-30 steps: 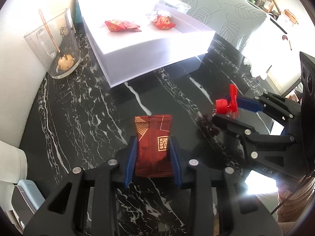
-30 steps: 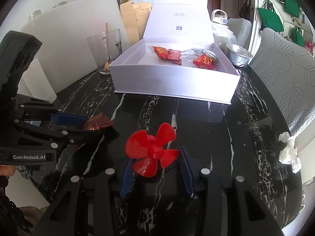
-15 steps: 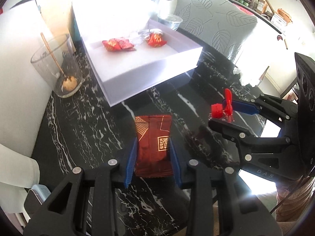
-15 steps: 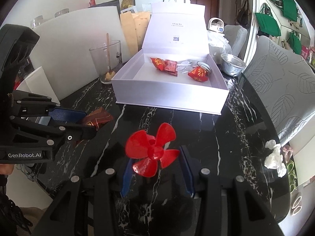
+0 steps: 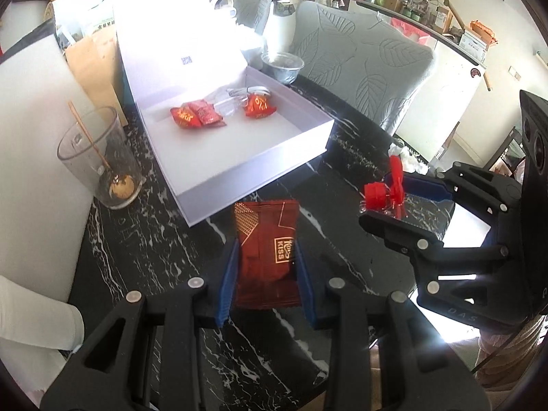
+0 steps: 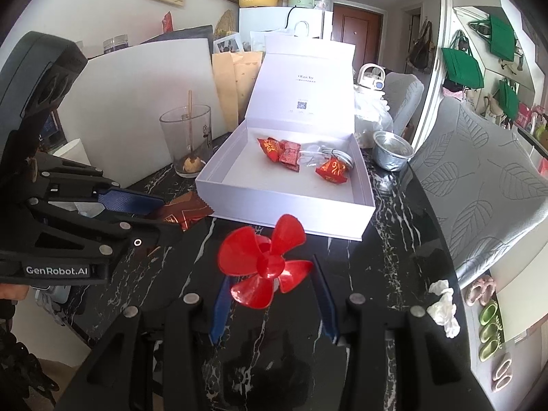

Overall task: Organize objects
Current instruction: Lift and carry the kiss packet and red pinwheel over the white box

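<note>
Both my grippers have gone up and closer to the white box [image 5: 253, 174] since a second ago. My left gripper [image 5: 265, 274] is closed on the dark red snack packet [image 5: 265, 257], held just in front of the box's near wall. My right gripper [image 6: 270, 294] is closed on the red propeller [image 6: 265, 262], also just in front of the box. Inside the box lie red candies [image 6: 286, 152]. A glass cup [image 5: 99, 161] stands left of the box.
</note>
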Motion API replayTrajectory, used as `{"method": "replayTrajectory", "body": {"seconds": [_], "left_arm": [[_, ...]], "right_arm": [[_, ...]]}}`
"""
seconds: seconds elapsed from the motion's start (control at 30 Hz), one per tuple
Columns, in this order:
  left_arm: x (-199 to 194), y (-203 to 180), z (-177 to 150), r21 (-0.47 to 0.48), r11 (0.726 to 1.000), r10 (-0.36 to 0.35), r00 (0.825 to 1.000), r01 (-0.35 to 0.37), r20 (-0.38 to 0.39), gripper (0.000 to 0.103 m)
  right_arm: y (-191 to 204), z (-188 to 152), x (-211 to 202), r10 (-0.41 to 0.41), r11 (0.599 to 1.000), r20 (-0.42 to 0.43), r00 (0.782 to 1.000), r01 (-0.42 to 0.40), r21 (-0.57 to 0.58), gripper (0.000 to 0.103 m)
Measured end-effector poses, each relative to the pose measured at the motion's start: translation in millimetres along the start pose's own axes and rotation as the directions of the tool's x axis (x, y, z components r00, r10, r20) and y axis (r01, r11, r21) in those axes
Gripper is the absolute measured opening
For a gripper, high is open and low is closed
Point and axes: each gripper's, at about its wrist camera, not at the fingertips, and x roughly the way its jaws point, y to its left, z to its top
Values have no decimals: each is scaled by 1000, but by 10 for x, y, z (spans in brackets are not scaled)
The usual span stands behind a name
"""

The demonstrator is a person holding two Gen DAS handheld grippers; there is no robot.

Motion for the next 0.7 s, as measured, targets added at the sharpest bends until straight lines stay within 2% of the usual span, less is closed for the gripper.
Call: {"method": "replayTrajectory", "body": {"seconds": [0.4, 0.7], "left_arm": [[-3, 137, 308, 7, 1000, 5, 1000, -6, 18, 31], [148, 333, 544, -5, 1000, 25, 1000, -25, 16, 31]], "right_arm": [[-80, 346, 27, 17, 1000, 26, 1000, -16, -23, 44], [-144, 581, 283, 41, 999, 20, 999, -41, -32, 44]]}}
